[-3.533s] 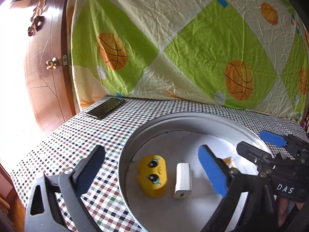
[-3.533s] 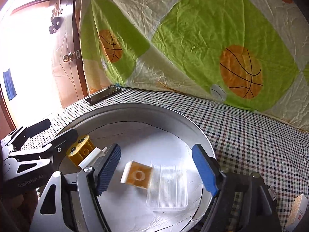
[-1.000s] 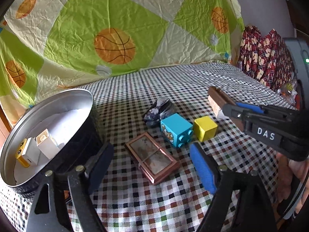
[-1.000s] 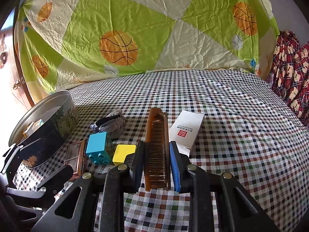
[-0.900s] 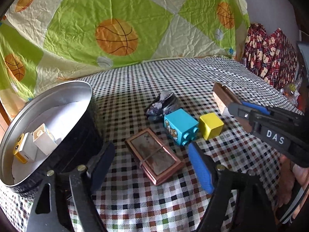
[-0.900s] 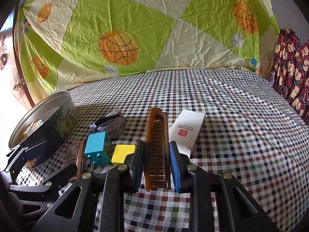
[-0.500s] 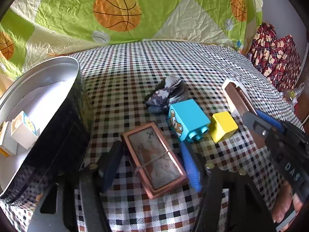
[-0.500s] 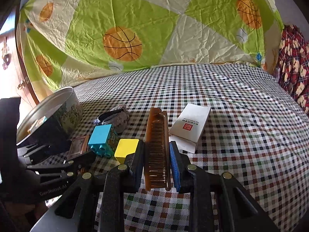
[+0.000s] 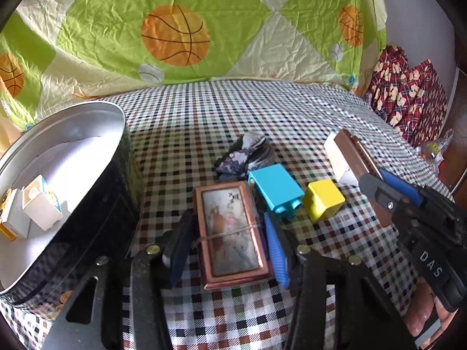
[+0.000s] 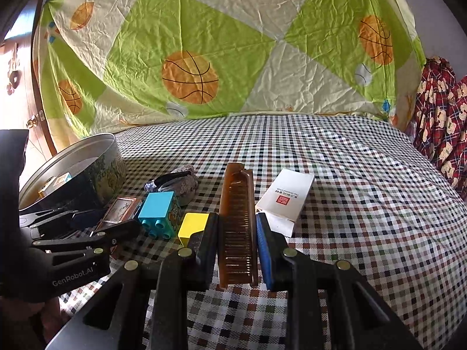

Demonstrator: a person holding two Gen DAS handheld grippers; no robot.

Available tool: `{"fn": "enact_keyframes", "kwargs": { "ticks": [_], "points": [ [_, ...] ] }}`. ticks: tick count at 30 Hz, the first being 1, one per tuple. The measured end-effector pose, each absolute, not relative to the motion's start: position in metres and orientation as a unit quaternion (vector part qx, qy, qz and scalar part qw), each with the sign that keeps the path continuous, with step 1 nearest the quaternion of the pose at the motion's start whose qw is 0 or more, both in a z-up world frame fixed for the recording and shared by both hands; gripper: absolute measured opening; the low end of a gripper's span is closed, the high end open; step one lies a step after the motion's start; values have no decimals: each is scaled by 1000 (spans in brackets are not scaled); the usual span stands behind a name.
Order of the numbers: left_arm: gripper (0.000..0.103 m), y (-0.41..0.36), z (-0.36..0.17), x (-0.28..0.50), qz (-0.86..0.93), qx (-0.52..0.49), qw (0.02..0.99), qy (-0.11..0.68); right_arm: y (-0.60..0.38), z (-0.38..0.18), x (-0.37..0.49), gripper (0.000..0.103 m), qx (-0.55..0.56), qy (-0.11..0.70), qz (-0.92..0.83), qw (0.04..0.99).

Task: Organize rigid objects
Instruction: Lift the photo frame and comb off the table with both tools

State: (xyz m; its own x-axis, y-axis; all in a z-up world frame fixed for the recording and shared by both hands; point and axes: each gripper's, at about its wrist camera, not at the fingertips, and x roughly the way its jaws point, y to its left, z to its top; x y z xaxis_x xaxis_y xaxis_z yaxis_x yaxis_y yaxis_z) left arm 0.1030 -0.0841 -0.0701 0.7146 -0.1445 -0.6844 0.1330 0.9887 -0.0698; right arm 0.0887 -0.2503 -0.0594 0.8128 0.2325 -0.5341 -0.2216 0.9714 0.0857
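Observation:
My left gripper (image 9: 229,248) has its jaws on both long sides of a copper-framed flat case (image 9: 232,233) lying on the checked cloth; it also shows in the right wrist view (image 10: 119,208). My right gripper (image 10: 237,245) is shut on a brown comb (image 10: 238,221) and holds it above the cloth; the comb shows in the left wrist view (image 9: 354,153). A blue toy brick (image 9: 275,186), a yellow cube (image 9: 322,199) and a dark hair band (image 9: 248,154) lie just beyond the case. A round metal tin (image 9: 76,110) at left holds small blocks (image 9: 41,204).
A white card box (image 10: 287,197) lies right of the comb. A basketball-print sheet (image 10: 233,43) hangs behind the table. Red patterned cushions (image 10: 440,116) sit at the far right. A wooden door (image 10: 17,87) is at the far left.
My left gripper has come down from over the tin to the flat case and narrowed its jaws onto its sides. My right gripper has lifted the comb slightly.

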Motion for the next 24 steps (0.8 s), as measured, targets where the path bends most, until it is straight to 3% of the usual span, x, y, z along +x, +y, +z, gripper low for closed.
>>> {"fn": "enact_keyframes", "kwargs": {
  "ticks": [24],
  "points": [
    [48,-69,-51,78,-68,-41,957,279,-245,-52,62,27,-4,204,123,971]
  ]
}}
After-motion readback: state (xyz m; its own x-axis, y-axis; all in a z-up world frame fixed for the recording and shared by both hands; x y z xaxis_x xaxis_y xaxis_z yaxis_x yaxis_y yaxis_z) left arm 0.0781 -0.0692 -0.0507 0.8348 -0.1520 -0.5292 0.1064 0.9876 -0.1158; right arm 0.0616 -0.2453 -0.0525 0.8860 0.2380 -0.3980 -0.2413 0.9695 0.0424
